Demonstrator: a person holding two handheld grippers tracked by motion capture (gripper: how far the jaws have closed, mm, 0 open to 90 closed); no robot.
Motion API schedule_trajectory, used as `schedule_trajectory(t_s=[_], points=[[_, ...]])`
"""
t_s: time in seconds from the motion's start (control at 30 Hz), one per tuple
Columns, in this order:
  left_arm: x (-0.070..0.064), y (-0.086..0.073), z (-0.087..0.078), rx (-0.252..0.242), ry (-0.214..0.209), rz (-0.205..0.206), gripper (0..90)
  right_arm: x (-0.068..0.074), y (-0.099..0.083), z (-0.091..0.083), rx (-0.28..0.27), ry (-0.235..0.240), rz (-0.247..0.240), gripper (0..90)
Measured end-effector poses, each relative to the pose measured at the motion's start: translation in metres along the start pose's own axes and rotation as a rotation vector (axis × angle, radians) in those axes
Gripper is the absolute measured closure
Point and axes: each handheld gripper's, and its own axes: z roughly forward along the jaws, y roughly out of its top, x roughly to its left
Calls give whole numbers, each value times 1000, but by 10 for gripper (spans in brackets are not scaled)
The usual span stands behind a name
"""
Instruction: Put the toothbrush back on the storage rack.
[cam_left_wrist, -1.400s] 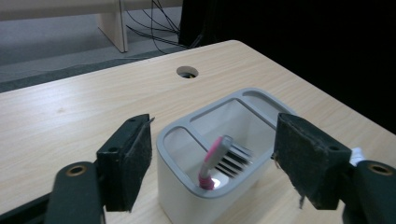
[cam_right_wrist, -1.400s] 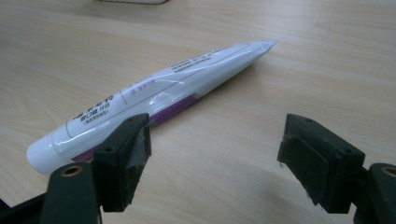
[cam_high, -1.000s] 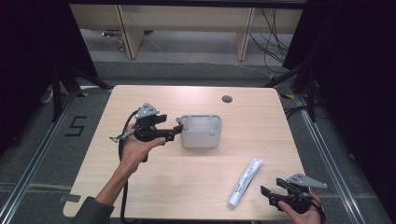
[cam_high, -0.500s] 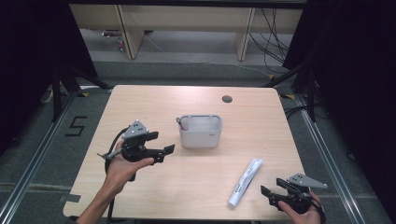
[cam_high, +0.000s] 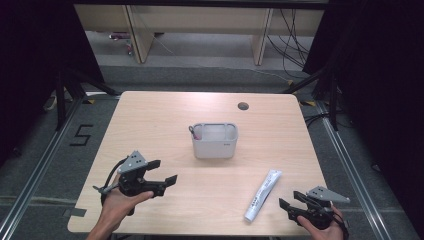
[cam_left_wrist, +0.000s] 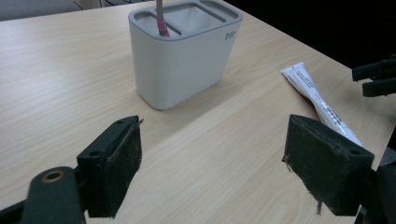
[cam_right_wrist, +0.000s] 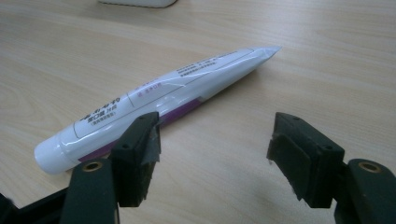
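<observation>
**A:** At the near right corner of the bench (cam_high: 150, 110), the right gripper (cam_right_wrist: 212, 144) is held low with its fingers (cam_right_wrist: 140, 149) spread wide and nothing between them. A white toothpaste tube (cam_right_wrist: 154, 100) is seen lying flat just ahead, and the left-hand finger of that view appears to sit just beside the tube's flank, though contact cannot be confirmed.

**B:** And the other side?

**A:** The left gripper (cam_left_wrist: 210, 172) is likewise shown wide and empty, held above the near left of the bench and pointed toward a grey-white holder (cam_left_wrist: 184, 51), well apart from it. A pink-banded toothbrush handle (cam_left_wrist: 161, 18) is seen standing in the holder's end slot.

**B:** What risk is judged from here?

**A:** The tube lies at an angle across the right gripper's opening, not squarely between the fingers. If they are closed as placed, the tube could be nudged sideways or spun on the smooth wood and not caught. Its rounded, glossy body could also be squeezed out of a shallow pinch. The bench edge is close, so a skid toward the person could carry it off.
</observation>
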Motion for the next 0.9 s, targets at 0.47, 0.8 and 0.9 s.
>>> schedule_trajectory(t_s=[0.47,0.8,0.9], points=[[1,-44,-5,40,-2,-21,193,4,3,-5,-26,20,-52,472],[4,-63,-12,64,28,-28,194,9,4,-4,-21,30,-37,488],[5,-69,-13,73,21,-33,195,10,6,-7,-23,36,-72,500]])
